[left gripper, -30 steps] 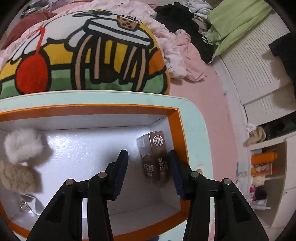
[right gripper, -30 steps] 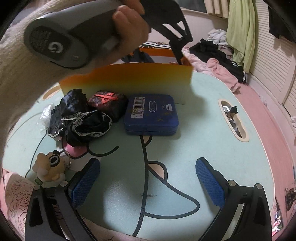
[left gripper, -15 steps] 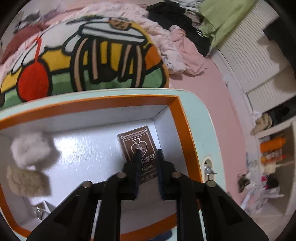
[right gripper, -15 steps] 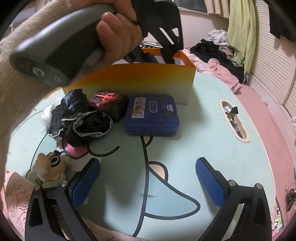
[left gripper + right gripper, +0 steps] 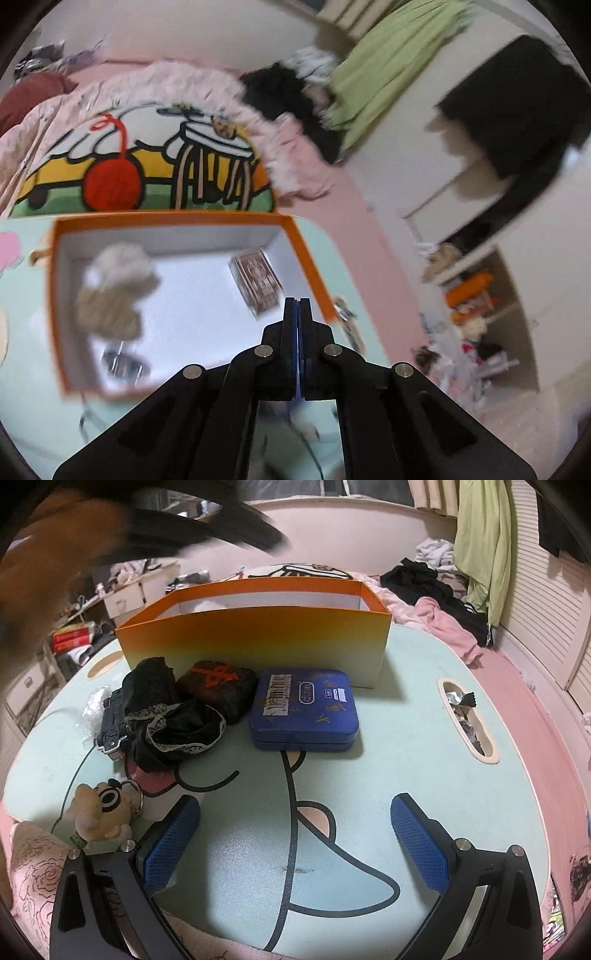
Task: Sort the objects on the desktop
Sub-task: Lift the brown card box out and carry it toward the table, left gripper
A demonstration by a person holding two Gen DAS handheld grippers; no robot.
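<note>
While the mint-green desk [image 5: 424,738] with its cartoon face spreads under everything, the orange box [image 5: 255,638] stands at its far side, open at the top and white inside. Seen through the left wrist camera, that box [image 5: 303,251] holds a brown card pack [image 5: 258,280] lying flat near its right wall, two fluffy pompoms [image 5: 114,284], one white and one beige, toward the left, and something metallic near the front that is too blurred to name. Just in front of the box on the desk lies a blue tin [image 5: 304,709] with a barcode label; touching its left side is a dark pouch with red marks [image 5: 218,686], then a heap of black lace-trimmed cloth [image 5: 170,723] over a black gadget [image 5: 110,727]. A small plush keychain [image 5: 99,812] sits at the near left edge, close to the right tool's left finger.

Over the box's near edge hangs the left tool [image 5: 299,310], its jaws pressed together with nothing between them. Low over the near desk sits the right tool [image 5: 295,834], jaws spread wide and empty, touching nothing. A blurred hand and black frame fill the right camera's upper left corner.
</note>
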